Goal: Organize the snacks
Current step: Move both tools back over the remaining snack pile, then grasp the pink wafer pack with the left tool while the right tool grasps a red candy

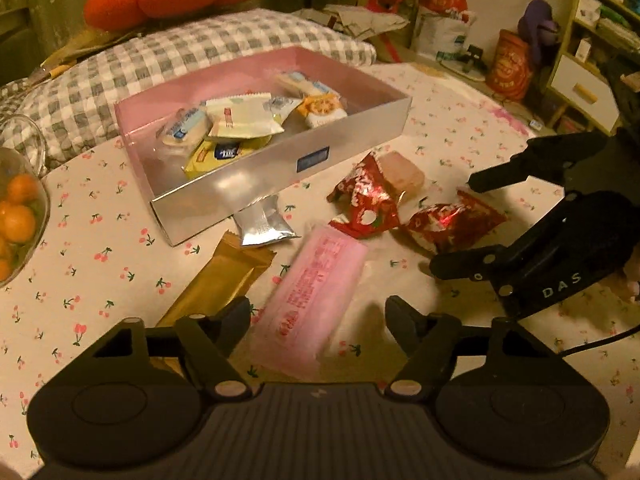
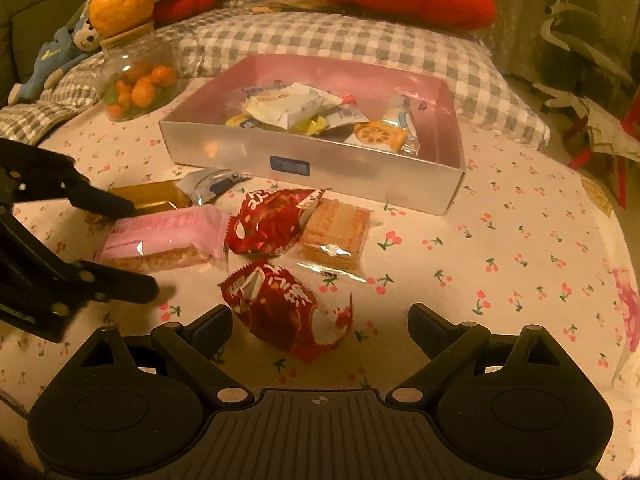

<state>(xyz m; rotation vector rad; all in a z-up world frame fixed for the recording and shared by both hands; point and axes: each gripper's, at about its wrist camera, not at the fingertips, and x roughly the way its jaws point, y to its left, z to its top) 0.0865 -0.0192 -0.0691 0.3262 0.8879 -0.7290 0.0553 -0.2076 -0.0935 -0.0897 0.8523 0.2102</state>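
Both jaws are spread apart: the left hand-held gripper is held over the pink snack bar, the right hand-held gripper over a red packet. Loose snacks are scattered on the table before the silver box, in which others are already gathered.

Cherry-print tablecloth: silver box, pink bar, red packets, glass jar.

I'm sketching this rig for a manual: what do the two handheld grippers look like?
Both are matte black plastic. Each has a ribbed central body, two round discs at its sides, angular linkage arms with silvery pivot pins, and two tapered black fingers. The left gripper has dark finger pads. The right gripper carries white "DAS" lettering and a thin black cable. No sleeves or hands clearly show.
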